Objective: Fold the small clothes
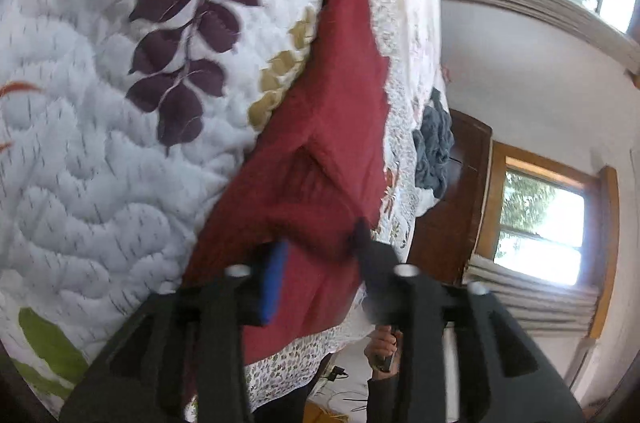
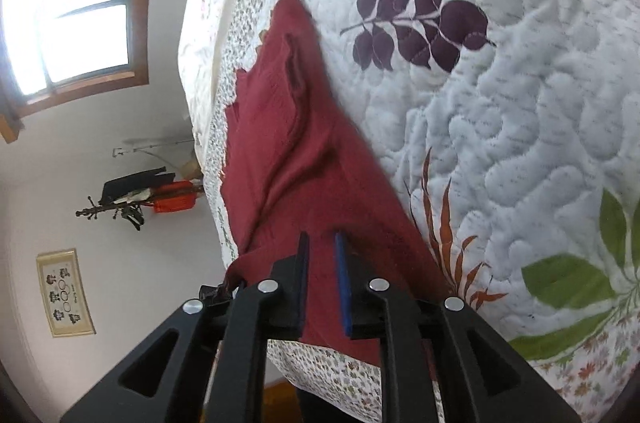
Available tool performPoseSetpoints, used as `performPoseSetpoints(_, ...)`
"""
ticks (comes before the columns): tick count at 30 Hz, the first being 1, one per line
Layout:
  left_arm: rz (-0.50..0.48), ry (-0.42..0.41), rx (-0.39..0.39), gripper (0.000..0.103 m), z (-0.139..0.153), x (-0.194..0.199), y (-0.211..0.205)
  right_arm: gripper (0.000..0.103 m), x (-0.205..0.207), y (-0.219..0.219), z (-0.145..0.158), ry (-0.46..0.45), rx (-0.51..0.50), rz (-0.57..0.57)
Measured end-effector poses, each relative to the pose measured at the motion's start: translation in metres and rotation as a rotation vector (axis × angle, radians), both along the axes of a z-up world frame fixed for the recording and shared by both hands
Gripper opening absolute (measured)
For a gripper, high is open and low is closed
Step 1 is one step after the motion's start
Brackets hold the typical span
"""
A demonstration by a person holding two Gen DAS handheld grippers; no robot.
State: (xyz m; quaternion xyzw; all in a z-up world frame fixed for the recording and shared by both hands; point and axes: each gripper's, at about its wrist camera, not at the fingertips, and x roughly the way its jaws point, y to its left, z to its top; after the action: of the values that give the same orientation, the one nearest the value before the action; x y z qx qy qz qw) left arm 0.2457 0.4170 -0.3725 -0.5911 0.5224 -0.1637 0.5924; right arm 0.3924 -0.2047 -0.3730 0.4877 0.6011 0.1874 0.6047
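Note:
A dark red knit garment (image 1: 340, 83) lies stretched along the edge of a bed, on a white quilt (image 1: 100, 163) printed with leaves. My left gripper (image 1: 322, 263) is open over one end of it. A raised, bunched fold of the red cloth sits between its blue pad (image 1: 276, 283) and its black finger (image 1: 366, 247). In the right wrist view the same garment (image 2: 288, 143) runs away from my right gripper (image 2: 322, 255), whose fingers stand close together with red cloth filling the narrow gap. The quilt (image 2: 520, 123) spreads to the right.
The bed's edge with a flowered border (image 2: 328, 371) drops off just beside the garment. A crumpled blue-grey cloth (image 1: 434, 147) lies farther along that edge. A person's hand (image 1: 384, 347) shows below the bed edge. A coat stand (image 2: 132, 199) and windows line the walls.

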Motion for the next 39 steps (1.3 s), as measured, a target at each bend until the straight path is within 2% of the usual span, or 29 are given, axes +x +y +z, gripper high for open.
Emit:
performPoseSetpoints(1,-0.003,-0.016,0.008,0.058,0.004,0.000,0.001,0.016,-0.001,-0.001,0.000,-0.005,0.004,-0.003)
performPoseSetpoints(2,-0.010,-0.038,0.032,0.063,0.011,-0.001,0.002,0.018,-0.004,-0.003,0.002,-0.013,0.007,-0.007)
performPoseSetpoints(4,-0.040,-0.074,0.082,0.064,0.023,-0.002,0.000,0.023,-0.009,-0.005,0.007,-0.043,-0.031,0.007)
performPoseSetpoints(7,-0.122,-0.107,0.234,0.065,0.039,-0.002,-0.006,0.036,-0.014,0.008,0.021,-0.134,-0.198,0.101)
performPoseSetpoints(10,-0.180,-0.121,0.370,0.066,0.046,0.001,-0.013,0.040,-0.020,0.027,0.037,-0.243,-0.394,0.201)
performPoseSetpoints(12,-0.241,-0.121,0.456,0.068,0.045,0.004,-0.019,0.044,-0.020,0.040,0.041,-0.287,-0.450,0.250)
performPoseSetpoints(16,-0.308,-0.118,0.550,0.072,0.043,0.019,-0.032,0.048,-0.014,0.055,0.034,-0.308,-0.562,0.315)
performPoseSetpoints(21,-0.368,-0.116,0.658,0.071,0.036,0.031,-0.042,0.048,-0.010,0.065,0.026,-0.331,-0.597,0.374)
performPoseSetpoints(24,-0.379,-0.140,0.714,0.060,0.040,0.028,-0.043,0.048,-0.014,0.071,0.029,-0.367,-0.633,0.408)
performPoseSetpoints(28,-0.381,-0.152,0.762,0.024,0.040,0.021,-0.044,0.034,-0.018,0.084,0.035,-0.417,-0.686,0.434)
performPoseSetpoints(31,-0.353,-0.172,0.772,0.019,0.042,0.014,-0.043,0.023,-0.025,0.089,0.039,-0.456,-0.750,0.462)
performPoseSetpoints(33,-0.335,-0.197,0.785,0.016,0.047,0.010,-0.043,0.021,-0.028,0.093,0.042,-0.476,-0.798,0.477)
performPoseSetpoints(37,-0.340,-0.256,0.863,0.014,0.059,0.001,-0.056,0.009,-0.041,0.103,0.050,-0.527,-0.864,0.506)
performPoseSetpoints(39,-0.316,-0.278,0.871,0.013,0.066,-0.004,-0.057,0.008,-0.045,0.107,0.052,-0.541,-0.898,0.508)
